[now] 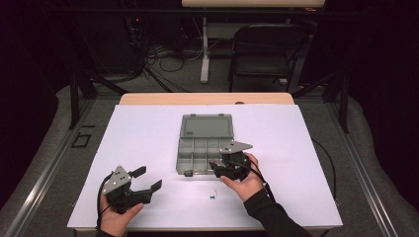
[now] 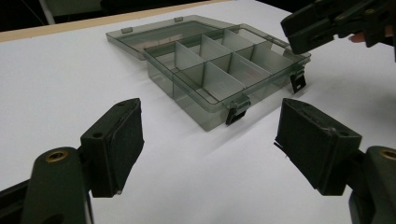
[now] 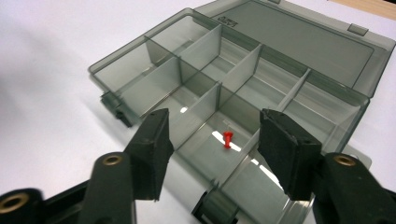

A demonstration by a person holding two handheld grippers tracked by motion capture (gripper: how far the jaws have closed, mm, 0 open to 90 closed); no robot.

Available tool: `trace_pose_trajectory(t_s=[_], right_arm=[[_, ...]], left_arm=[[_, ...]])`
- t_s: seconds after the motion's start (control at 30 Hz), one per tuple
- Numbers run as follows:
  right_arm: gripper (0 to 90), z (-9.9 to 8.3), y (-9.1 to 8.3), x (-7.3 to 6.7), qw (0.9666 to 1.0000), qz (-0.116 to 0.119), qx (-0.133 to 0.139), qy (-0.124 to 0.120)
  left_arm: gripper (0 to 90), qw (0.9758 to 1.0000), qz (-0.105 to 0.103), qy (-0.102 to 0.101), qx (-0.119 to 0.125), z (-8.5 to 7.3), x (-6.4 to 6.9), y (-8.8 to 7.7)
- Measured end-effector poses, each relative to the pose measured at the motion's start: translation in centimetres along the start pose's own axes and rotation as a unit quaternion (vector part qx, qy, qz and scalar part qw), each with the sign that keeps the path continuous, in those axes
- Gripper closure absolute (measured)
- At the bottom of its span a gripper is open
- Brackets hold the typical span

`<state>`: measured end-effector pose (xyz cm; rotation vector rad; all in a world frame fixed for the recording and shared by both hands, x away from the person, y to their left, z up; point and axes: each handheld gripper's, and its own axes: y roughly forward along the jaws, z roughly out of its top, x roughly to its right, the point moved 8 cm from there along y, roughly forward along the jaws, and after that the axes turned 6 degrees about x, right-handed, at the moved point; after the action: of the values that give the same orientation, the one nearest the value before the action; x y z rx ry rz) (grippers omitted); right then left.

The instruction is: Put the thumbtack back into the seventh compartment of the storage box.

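right gripper (image 3: 212,140) gapes over the box (image 3: 299,51), red pin (image 3: 227,139) in a compartment; left gripper (image 2: 208,142) hangs wide open too

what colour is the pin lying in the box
Red. The pin lies in a near compartment of the grey box, best seen in the right gripper view.

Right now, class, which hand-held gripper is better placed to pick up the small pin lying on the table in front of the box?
Probably the right hand-held gripper: it hovers open at the box's front edge, closer to the pin. The left hand-held gripper, also open, sits farther off to the side.
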<state>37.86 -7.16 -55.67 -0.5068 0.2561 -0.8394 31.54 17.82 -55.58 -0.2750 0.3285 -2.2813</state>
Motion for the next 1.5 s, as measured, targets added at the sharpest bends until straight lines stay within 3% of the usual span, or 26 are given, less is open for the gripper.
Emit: trace_pose_trajectory(t_s=[0.5, 0.87, 1.17, 1.5], right_arm=[[38.1, -2.2, -3.3, -2.3, 0.9990, 0.011, 0.033, -0.027], [38.9, -3.8, -3.6, -3.3, 0.9984, 0.006, 0.041, -0.037], [53.6, -4.8, -3.6, -3.7, 0.9991, 0.024, 0.035, 0.001], [67.9, -5.7, -2.6, -4.4, 0.9993, 0.036, 0.002, 0.005]], left_arm=[[22.6, 1.0000, 0.001, -0.001, 0.001, 0.0, 0.0, 0.1], [22.6, 1.0000, 0.002, -0.001, 0.001, 0.0, 0.0, 0.0], [22.6, 1.0000, 0.003, -0.002, 0.002, 0.0, 0.0, 0.0], [22.6, 1.0000, 0.003, -0.001, 0.001, -0.1, 0.0, 0.0]])
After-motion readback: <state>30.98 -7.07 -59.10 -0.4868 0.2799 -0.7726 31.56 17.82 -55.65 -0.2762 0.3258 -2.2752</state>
